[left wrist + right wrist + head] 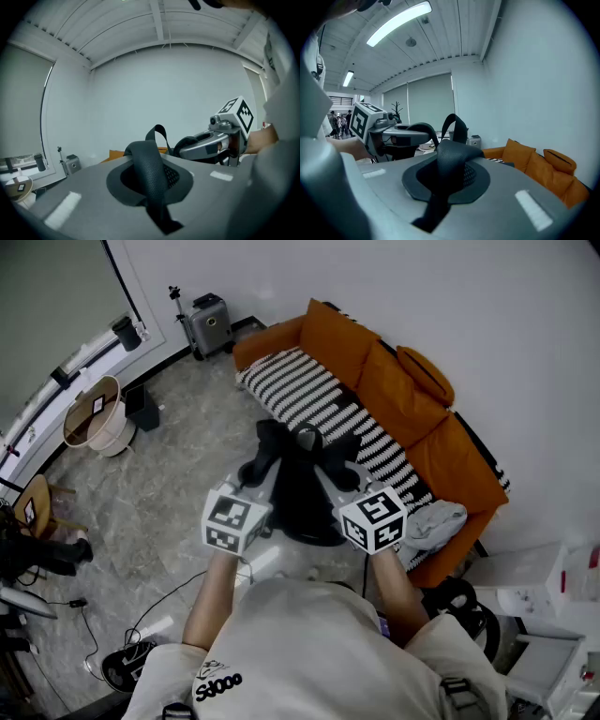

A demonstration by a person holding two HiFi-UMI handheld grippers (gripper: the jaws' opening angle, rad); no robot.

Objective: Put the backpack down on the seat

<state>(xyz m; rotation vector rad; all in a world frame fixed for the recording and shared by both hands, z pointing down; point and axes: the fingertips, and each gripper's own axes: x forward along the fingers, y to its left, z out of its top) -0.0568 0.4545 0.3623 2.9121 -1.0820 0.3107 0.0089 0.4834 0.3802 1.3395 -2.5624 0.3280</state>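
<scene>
Head view: left gripper (255, 474) and right gripper (330, 476) at centre. Black backpack (302, 493) hangs between them, off seat, at 7 o'clock from orange sofa (394, 381).

Left gripper view: jaws pressed together, pinching mesh shoulder strap (149, 164). Right gripper at 3 o'clock.

Right gripper view: jaws clamped on other shoulder strap (451, 161). Left gripper at 9 o'clock, sofa at 4 o'clock.

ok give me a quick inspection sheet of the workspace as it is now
surface: orange sofa, striped blanket over its seat
job's things: black backpack held up in front of the sofa
clutter: grey cloth at one end of the seat
grippers: left gripper shut on one shoulder strap, right gripper shut on the other
cables: black cable on the floor
surroundings: suitcase, tripod, round basket
</scene>
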